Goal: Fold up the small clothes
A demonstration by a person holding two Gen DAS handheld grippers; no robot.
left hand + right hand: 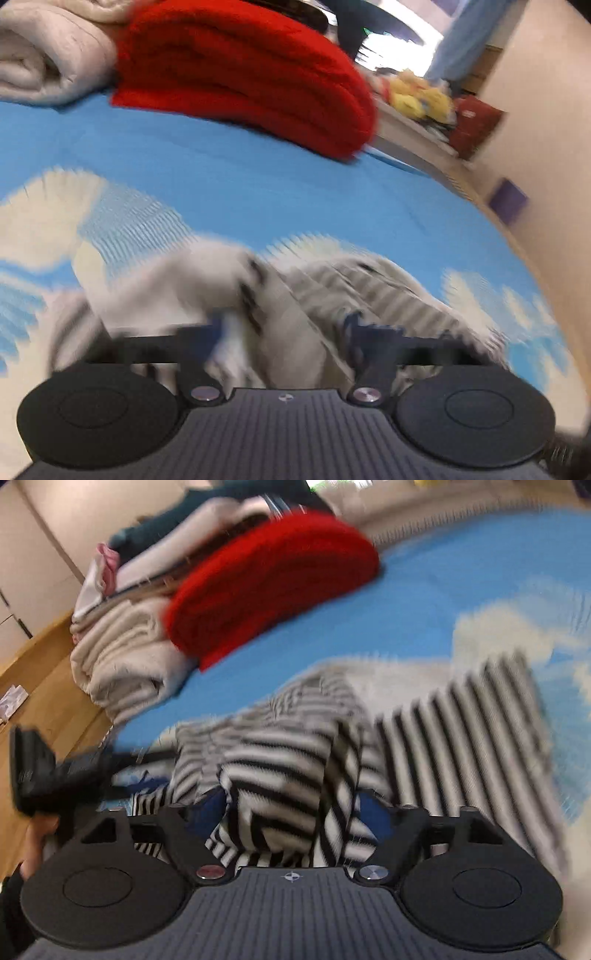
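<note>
A black-and-white striped garment lies bunched on a blue bedspread with white clouds. My right gripper has its blue-padded fingers wide apart with a fold of the striped cloth bunched between them. In the left wrist view the same garment shows pale and blurred. My left gripper has its fingers apart with cloth between them. Both frames are motion-blurred. The left gripper's body shows at the left of the right wrist view.
A folded red knit lies at the far side of the bed beside folded cream blankets. More folded clothes are stacked behind it. Yellow soft toys and a wooden floor lie beyond the bed's edge.
</note>
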